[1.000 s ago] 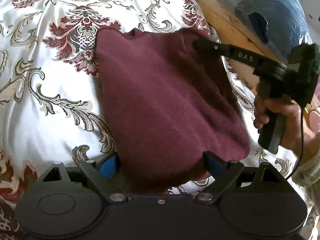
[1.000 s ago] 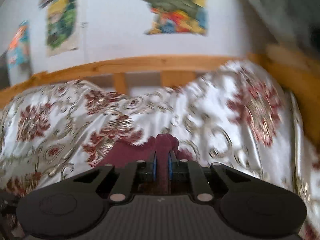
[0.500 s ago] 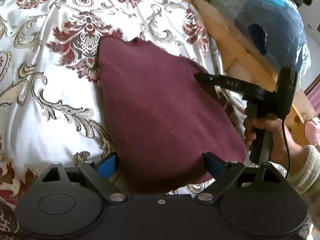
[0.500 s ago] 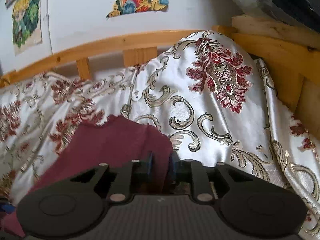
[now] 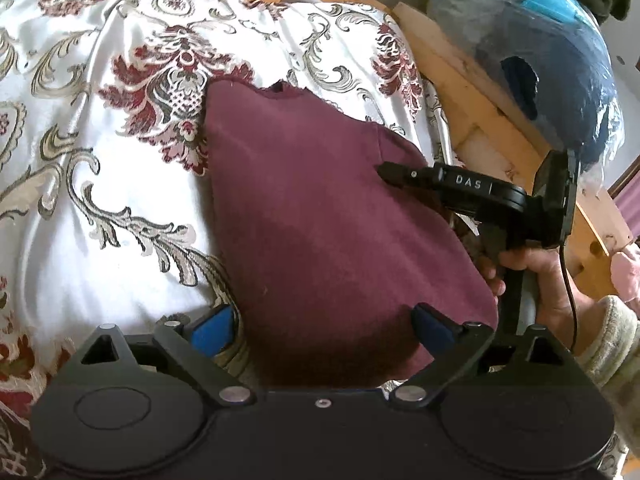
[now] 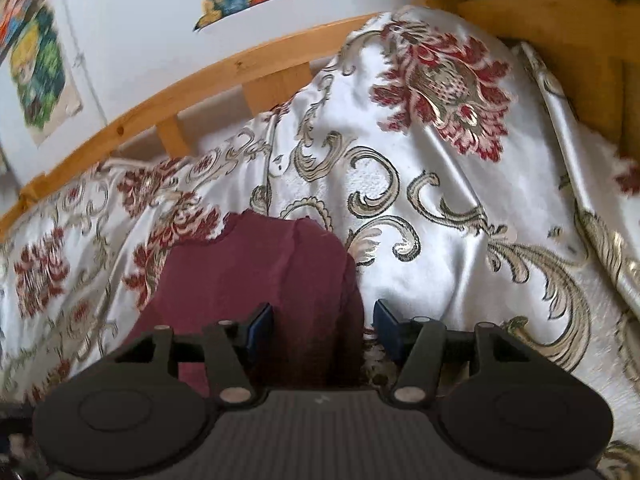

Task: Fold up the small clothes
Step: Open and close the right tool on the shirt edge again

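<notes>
since the earlier frame the right gripper [image 6: 323,328] has been lowered and its jaws, then pinched on the maroon garment [image 5: 328,232], are opening with a fold of cloth loose between them, while the left gripper [image 5: 324,326] is held spread wide around the garment's near edge on the patterned bedspread [image 5: 100,168].

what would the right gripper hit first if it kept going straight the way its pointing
Most likely the maroon garment, already lying between the opening jaws of the right gripper; beyond it, the patterned bedspread. Depth is hard to judge.
</notes>
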### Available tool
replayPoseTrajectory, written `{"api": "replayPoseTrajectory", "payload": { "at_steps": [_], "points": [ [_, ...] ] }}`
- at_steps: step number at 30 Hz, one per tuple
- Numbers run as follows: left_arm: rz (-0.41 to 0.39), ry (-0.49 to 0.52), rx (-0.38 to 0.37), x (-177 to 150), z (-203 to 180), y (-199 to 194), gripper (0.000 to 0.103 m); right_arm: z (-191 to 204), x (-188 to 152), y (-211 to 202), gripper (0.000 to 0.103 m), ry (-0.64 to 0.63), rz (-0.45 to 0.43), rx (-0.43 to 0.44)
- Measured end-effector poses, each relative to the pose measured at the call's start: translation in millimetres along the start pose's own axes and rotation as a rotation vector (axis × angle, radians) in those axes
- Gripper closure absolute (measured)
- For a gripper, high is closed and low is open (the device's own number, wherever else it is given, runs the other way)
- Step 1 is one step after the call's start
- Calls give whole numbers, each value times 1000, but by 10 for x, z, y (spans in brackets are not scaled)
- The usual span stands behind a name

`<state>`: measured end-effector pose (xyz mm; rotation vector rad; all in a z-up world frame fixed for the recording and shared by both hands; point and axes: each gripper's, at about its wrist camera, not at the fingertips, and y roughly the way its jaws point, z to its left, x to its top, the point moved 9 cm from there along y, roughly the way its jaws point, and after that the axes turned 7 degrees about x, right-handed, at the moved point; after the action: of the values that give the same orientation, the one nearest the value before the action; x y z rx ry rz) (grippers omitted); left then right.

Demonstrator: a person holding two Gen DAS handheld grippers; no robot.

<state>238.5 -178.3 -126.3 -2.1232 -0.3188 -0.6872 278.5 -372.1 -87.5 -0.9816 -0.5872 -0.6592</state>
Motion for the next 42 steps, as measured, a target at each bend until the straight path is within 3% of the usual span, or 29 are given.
{"api": "replayPoseTrajectory", "payload": {
  "at_steps": [17,23,25,26,29,37,42],
  "points": [
    [41,-28,-25,-1,36,30,4,0,24,77,40,15,-21,-25],
    [45,-33,-28,-1,48,44,3,99,117,9,43,-65,-65,-66],
    [44,-30,-28,2,48,48,3,140,192,19,47,-88,-72,-69],
    [43,-29,-27,4,47,51,2,160,224,43,54,-96,-68,-68],
    [40,-27,-27,8,45,51,2,226,296,125,85,-152,-55,-80],
    [31,-11,-20,0,15,35,2,863,545,87,90,-395,-148,44],
    [33,-8,-12,3,9,31,2,620,491,216,90,-383,-77,-72]
  ]
}}
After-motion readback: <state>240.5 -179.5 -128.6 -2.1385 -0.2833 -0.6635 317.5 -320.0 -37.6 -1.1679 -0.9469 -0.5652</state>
